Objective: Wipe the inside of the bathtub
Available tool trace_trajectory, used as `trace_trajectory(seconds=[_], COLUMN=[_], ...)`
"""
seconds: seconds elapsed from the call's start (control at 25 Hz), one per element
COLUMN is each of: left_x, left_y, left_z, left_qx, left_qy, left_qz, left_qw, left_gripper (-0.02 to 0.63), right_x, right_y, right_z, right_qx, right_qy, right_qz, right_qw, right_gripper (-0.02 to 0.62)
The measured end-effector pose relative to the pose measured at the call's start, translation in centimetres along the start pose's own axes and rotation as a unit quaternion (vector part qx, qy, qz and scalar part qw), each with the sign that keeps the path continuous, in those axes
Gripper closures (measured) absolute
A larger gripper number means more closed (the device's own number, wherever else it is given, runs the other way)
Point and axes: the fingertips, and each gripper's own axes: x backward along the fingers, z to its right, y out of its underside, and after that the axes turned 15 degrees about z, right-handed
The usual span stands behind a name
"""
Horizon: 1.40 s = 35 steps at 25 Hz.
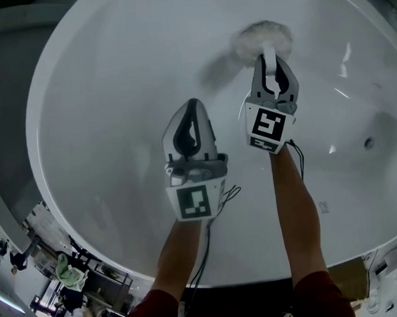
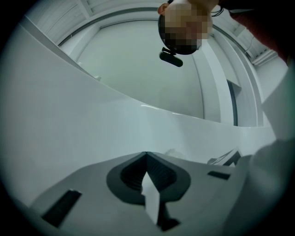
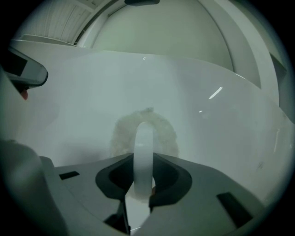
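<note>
Right tool (image 3: 143, 177) is clamped on the white plastic loop handle (image 3: 143, 147) of a round fluffy white scrubbing pad (image 1: 262, 40), which is pressed against the glossy white bathtub's (image 1: 114, 92) inner wall. Left tool (image 2: 146, 156) is closed on nothing, near the right tool. A small dark round hole (image 1: 368, 142) lies well to the right.

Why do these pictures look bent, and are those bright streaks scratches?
Head view: wide lens bows the bathtub; the streaks look like glare, and the scrubber throws a soft shadow. Right gripper view: fisheye, dark corners, scrubber hazy. Left gripper view: same warp.
</note>
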Motion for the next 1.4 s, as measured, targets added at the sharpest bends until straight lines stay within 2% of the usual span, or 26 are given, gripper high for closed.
trace_trajectory(seconds=[0.2, 0.32, 0.4, 0.56, 0.92, 1.12, 1.4], left_x=[0.7, 1.2, 1.1, 0.6, -0.5, 0.8, 0.8], left_y=[0.7, 0.9, 2.1, 3.5, 4.0, 6.0, 5.3], left_z=[-2.4, 2.1, 4.7, 5.9, 7.4, 16.8, 29.4], left_qx=[-0.003, -0.004, -0.006, -0.027, -0.029, -0.026, -0.030], left_qy=[0.002, 0.008, 0.010, 0.033, 0.066, 0.085, 0.112], left_qz=[-0.005, -0.006, -0.009, -0.001, -0.002, -0.005, 0.004], left_qw=[1.0000, 0.9999, 0.9999, 0.9991, 0.9974, 0.9961, 0.9933], left_gripper=[0.592, 0.592, 0.592, 0.592, 0.592, 0.592, 0.592], right_x=[-0.7, 0.7, 1.0, 0.4, 1.0, 5.8, 10.8], right_y=[0.6, 2.0, 3.5, 5.1, 5.9, 9.2, 10.1], right_z=[-2.2, 2.9, 5.3, 6.1, 7.5, 16.8, 30.1], right_qx=[0.005, 0.003, 0.013, 0.026, 0.033, 0.025, 0.031], right_qy=[0.004, 0.024, 0.020, 0.014, 0.026, 0.051, 0.081], right_qz=[-0.004, -0.010, -0.011, -0.010, -0.013, -0.015, -0.013], right_qw=[1.000, 1.000, 1.000, 1.000, 0.999, 0.998, 0.996], right_gripper=[0.503, 0.502, 0.503, 0.502, 0.502, 0.502, 0.502])
